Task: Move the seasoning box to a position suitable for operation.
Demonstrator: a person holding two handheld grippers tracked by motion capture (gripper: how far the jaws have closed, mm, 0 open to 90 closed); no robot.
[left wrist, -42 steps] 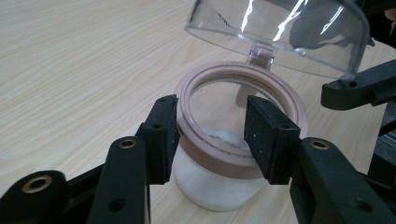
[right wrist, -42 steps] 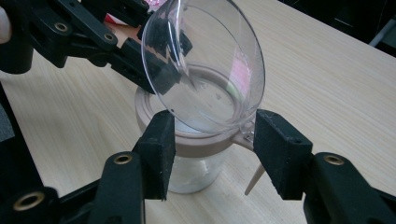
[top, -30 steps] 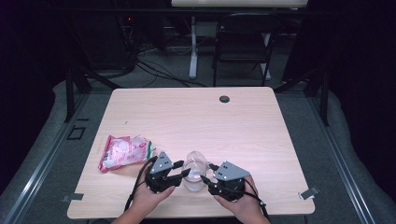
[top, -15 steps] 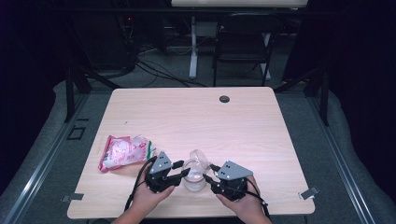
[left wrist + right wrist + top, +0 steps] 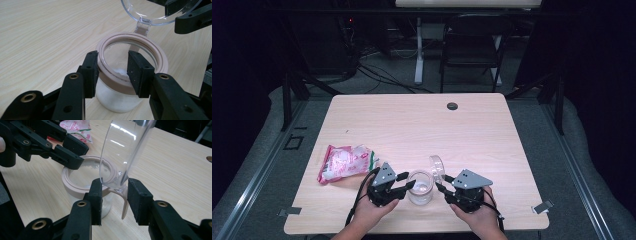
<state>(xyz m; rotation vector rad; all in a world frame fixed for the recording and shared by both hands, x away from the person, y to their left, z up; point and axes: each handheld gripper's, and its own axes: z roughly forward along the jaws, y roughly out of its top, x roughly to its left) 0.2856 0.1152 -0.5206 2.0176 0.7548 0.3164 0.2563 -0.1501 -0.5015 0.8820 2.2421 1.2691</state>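
We see left gripper (image 5: 112, 75) half open, pads pinching pink rim of glass jar (image 5: 420, 188), low middle of frame. Right gripper (image 5: 113, 200) jaws just closing around clear lid (image 5: 125, 150); touch hard to tell. Lid top cut off.

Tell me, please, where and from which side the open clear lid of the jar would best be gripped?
Probably at its lower edge beside the hinge strap, coming from the jar's right side. The clear lid stands nearly upright on the pink collar, presenting a thin rim. The right gripper has been closing with that rim between its jaws, while the left gripper straddles the collar.
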